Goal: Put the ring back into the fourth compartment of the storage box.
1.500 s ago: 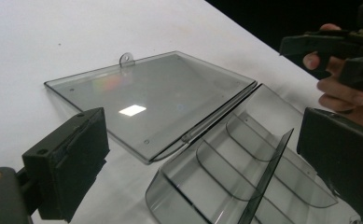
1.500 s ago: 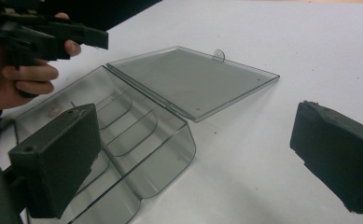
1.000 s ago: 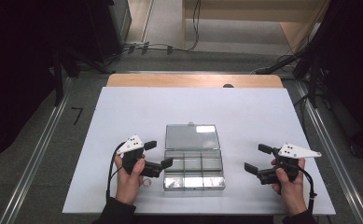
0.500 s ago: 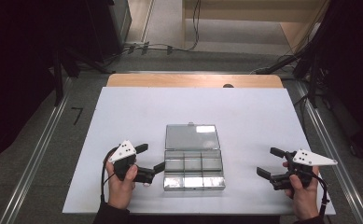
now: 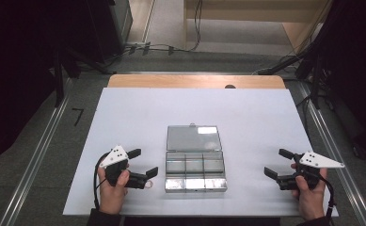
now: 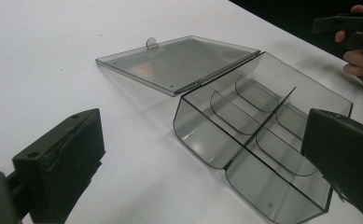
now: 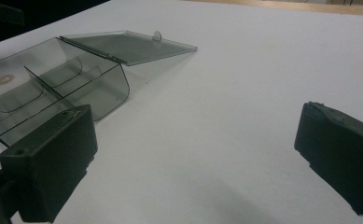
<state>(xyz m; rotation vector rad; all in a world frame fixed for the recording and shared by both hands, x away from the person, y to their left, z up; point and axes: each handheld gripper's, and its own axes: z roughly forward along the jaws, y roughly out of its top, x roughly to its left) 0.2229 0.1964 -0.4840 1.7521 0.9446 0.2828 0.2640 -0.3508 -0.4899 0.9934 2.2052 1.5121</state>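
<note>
At worktop centre: clear box (image 5: 195, 163), lid flat open away from the person.
Left gripper (image 5: 143, 164): released, empty, nearer, just beside the box.
Right gripper (image 5: 278, 163): released, empty, well apart.

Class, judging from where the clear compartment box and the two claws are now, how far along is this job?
Done: the clear box lies open, its lid folded flat on the white table. In hand: nothing; the left claw and right claw are open, apart from the box on either side. Left: the compartments look empty, so any filling or closing remains.
</note>
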